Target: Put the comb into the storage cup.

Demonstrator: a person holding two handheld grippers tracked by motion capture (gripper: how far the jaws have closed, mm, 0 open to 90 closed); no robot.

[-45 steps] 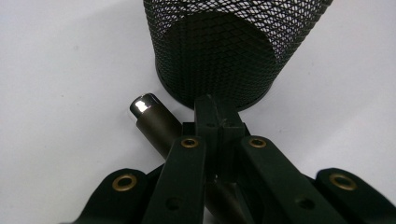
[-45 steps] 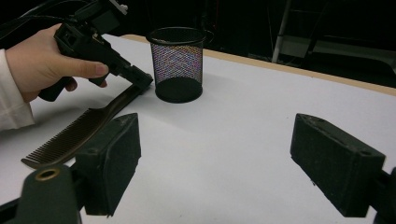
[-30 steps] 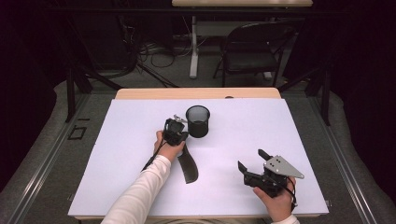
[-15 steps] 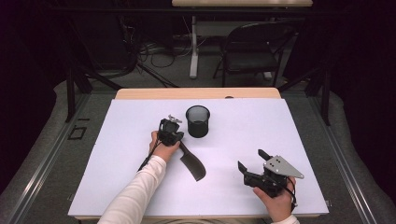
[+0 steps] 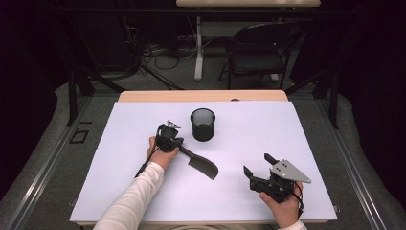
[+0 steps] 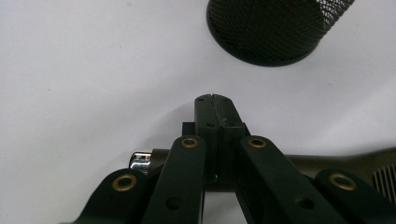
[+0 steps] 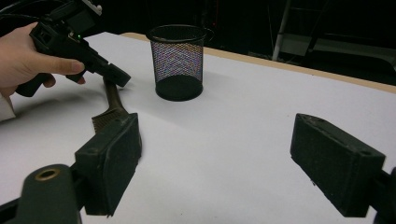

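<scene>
Left of table centre, the left gripper [image 5: 175, 142] is clamped on the comb [image 5: 201, 164] handle, teeth end resting on the white sheet [image 5: 268, 124], just beside the mesh cup [image 5: 203, 124]. Right gripper [image 5: 258, 171] hovers near the front edge, jaws wide apart, holding nothing.

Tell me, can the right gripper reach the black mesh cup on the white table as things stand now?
Probably yes. The right gripper is open, and bare white table lies between it and the black mesh cup. The black comb in the left gripper lies off to one side.
</scene>
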